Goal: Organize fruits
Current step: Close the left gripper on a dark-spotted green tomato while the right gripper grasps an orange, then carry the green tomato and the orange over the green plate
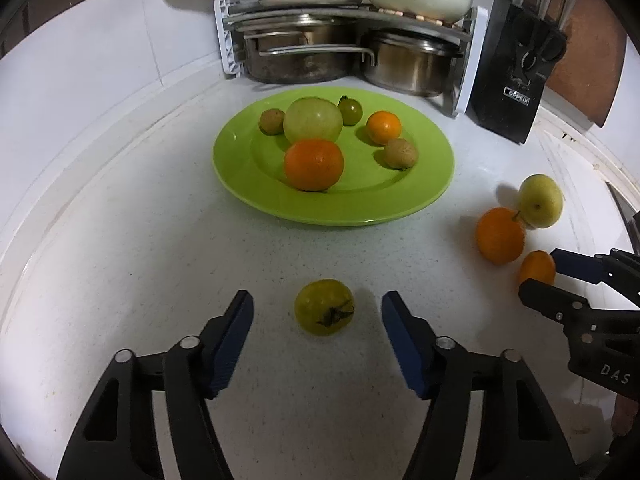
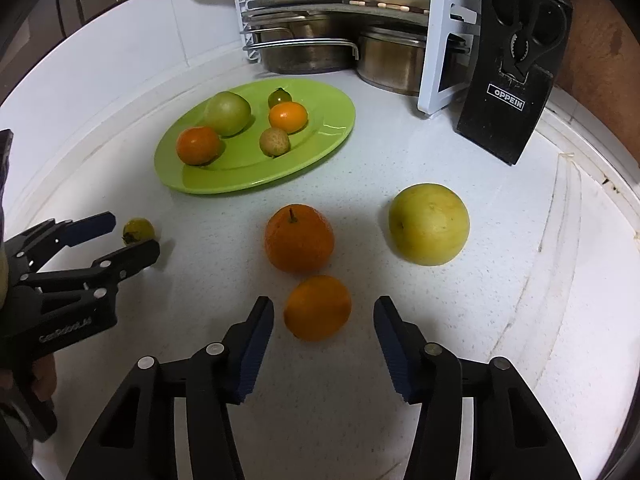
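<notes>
While six fruits already sit gathered on the green plate (image 1: 424, 196) near the back of the white countertop (image 1: 120, 260), four more lie loose in front of it. Reaching down, the left gripper (image 1: 317, 314) straddles a small yellow-green tomato (image 1: 324, 307), stem toward the camera; its blue pads stand clear on either side, released and not yet touching. To its right, the right gripper (image 2: 324, 318) likewise brackets a small orange (image 2: 317, 307), jaws apart with a gap on each side, nothing grasped. Just beyond that fruit rest a larger orange (image 2: 299, 238) and a pale yellow apple (image 2: 429, 224), well apart from the plate. Both tools seem lined up to pinch their fruit and carry it over. Behind stand a pot rack (image 1: 344, 46) and a black knife block (image 1: 516, 80).
</notes>
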Available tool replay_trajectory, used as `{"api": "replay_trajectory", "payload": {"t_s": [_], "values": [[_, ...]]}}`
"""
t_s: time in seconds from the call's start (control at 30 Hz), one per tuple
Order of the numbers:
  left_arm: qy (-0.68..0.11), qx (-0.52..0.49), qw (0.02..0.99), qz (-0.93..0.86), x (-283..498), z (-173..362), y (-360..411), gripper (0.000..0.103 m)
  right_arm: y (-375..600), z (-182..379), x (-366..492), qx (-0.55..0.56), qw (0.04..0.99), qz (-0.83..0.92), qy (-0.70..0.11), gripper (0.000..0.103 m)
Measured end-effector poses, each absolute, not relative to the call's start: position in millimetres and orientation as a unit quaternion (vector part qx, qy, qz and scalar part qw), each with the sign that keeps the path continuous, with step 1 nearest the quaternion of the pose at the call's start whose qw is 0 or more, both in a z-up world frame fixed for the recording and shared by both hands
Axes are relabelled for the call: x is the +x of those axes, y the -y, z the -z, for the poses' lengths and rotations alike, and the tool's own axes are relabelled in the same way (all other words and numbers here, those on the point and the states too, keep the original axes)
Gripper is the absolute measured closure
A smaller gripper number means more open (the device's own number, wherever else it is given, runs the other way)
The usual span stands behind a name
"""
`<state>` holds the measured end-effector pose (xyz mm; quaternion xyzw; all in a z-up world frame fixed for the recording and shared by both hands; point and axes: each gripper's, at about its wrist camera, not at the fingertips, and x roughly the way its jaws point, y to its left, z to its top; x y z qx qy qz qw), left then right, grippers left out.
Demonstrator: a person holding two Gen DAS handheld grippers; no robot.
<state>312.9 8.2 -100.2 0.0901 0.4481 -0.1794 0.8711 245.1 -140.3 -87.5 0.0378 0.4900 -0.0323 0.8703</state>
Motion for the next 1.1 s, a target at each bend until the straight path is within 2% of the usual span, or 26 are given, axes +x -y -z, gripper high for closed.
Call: {"api": "replay_trajectory", "payload": {"t_s": [0.13, 0.27, 0.33, 1.1], "values": [[-0.457, 0.084, 0.865, 0.192, 318, 105, -6, 0.056, 141, 90, 248, 0.039, 0.867, 0.03, -0.496, 0.055], [-0.456, 0.087, 0.865, 0.189, 319, 106, -4, 0.064, 141, 92, 251, 0.041, 0.866, 0.024, -0.498, 0.062], [-0.454, 0.09, 0.866, 0.19, 320, 106, -4, 0.071, 141, 92, 251, 0.04, 0.866, 0.02, -0.499, 0.065], [-0.41, 0.083, 0.888, 0.19, 282, 66, -4, 0.073, 144, 74, 243, 0.042, 0.879, -0.004, -0.476, 0.067]]}}
